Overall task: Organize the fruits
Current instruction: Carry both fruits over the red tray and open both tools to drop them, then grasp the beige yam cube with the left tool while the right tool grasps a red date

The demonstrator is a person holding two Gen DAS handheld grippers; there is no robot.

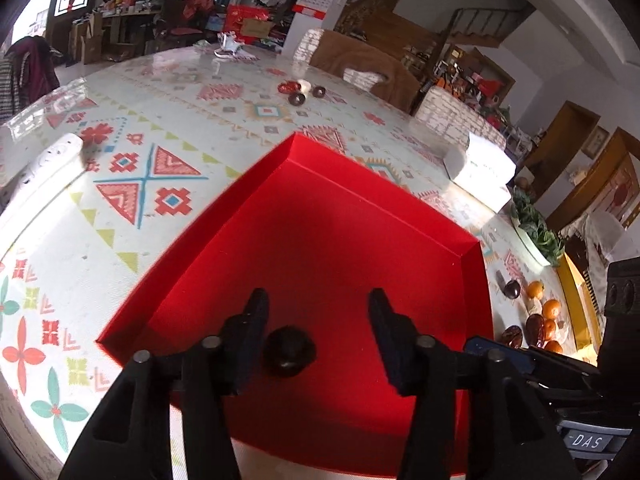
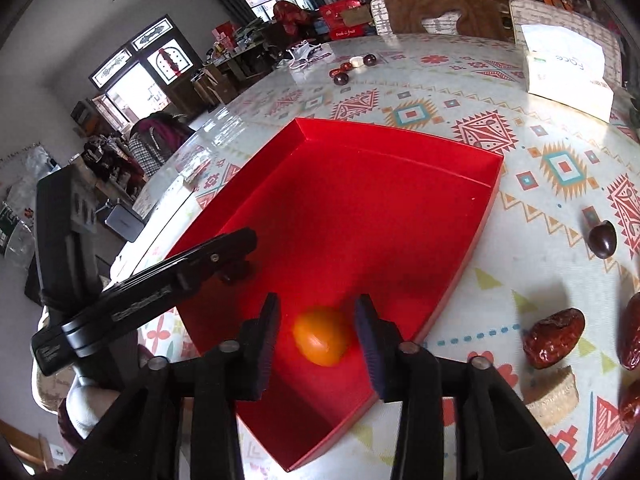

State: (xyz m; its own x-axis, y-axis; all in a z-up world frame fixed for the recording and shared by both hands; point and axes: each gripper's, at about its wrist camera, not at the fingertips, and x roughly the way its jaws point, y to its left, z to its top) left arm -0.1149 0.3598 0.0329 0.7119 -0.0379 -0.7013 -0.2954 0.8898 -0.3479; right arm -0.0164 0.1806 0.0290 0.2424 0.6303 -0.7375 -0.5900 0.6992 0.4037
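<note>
The orange fruit [image 2: 322, 336] lies low-centre in the right wrist view, inside the red box [image 2: 460, 280], between the right gripper [image 2: 318, 336]'s spread fingers, untouched. The dark fruit [image 1: 289, 350] sits likewise between the open left gripper [image 1: 318, 334]. Whether either rests on the floor is unclear; remaining dates [image 2: 554, 342] lie lower right, partly cropped.

you have one red tray [image 2: 400, 184] holding two fruits: one orange [image 2: 322, 336] and one dark plum [image 1: 289, 351]. outside it you see four more oranges [image 1: 551, 309], three dried dates [image 2: 554, 342] and one white box [image 2: 568, 66].
</note>
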